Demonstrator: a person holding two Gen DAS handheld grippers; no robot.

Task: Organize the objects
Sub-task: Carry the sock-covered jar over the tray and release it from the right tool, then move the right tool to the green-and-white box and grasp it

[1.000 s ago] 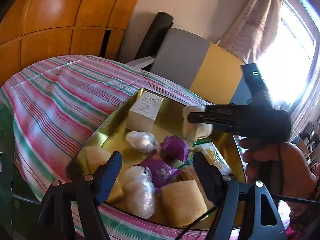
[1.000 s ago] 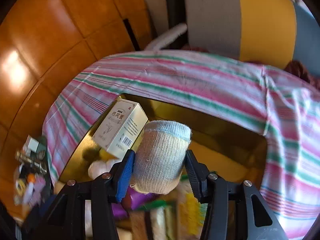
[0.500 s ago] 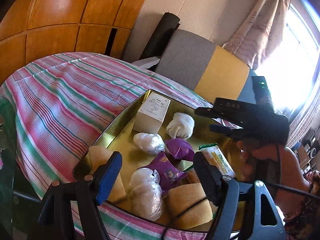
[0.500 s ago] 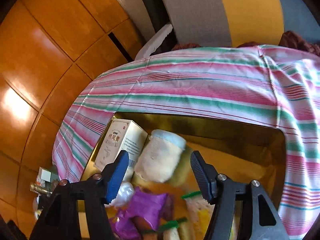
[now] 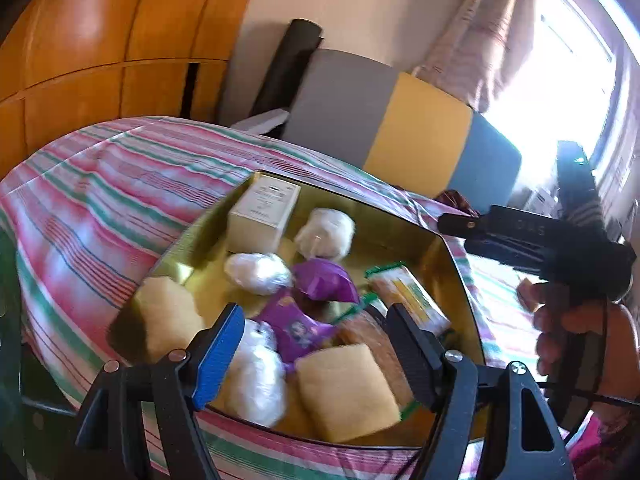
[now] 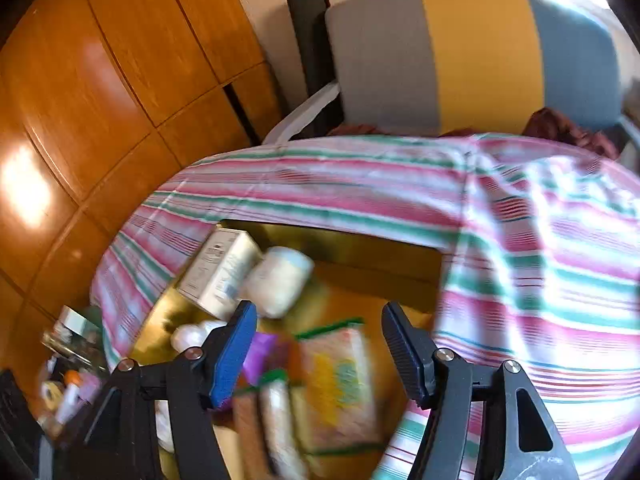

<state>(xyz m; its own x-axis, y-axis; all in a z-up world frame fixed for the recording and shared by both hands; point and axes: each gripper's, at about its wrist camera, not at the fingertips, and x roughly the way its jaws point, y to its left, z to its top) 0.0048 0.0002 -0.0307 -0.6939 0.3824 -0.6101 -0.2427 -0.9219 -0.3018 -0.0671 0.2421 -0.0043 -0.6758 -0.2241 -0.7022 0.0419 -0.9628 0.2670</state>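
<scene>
A gold tray [image 5: 400,224] sits on the striped tablecloth and holds several items. A cream rolled sock [image 5: 325,233] lies in it beside a white box [image 5: 264,212]; both also show in the right wrist view, the sock [image 6: 280,280] and the box [image 6: 220,268]. Purple packets [image 5: 316,280], plastic-wrapped bundles [image 5: 256,272], yellow sponges [image 5: 344,388] and a green-edged packet [image 5: 408,296] fill the near part. My left gripper [image 5: 316,352] is open and empty above the tray's near edge. My right gripper [image 6: 316,352] is open and empty above the tray; it also shows in the left wrist view [image 5: 460,232], right of the tray.
A grey, yellow and blue chair back [image 5: 400,128] stands behind the table. Orange wooden cabinets [image 5: 100,40] are at the left. A cluttered shelf with small bottles [image 6: 68,368] is low at the left. A bright window with a curtain [image 5: 560,60] is at the right.
My right gripper opened and let go of the sock, which now lies in the tray by the white box. The right gripper then drew back to the right. The left gripper stayed open.
</scene>
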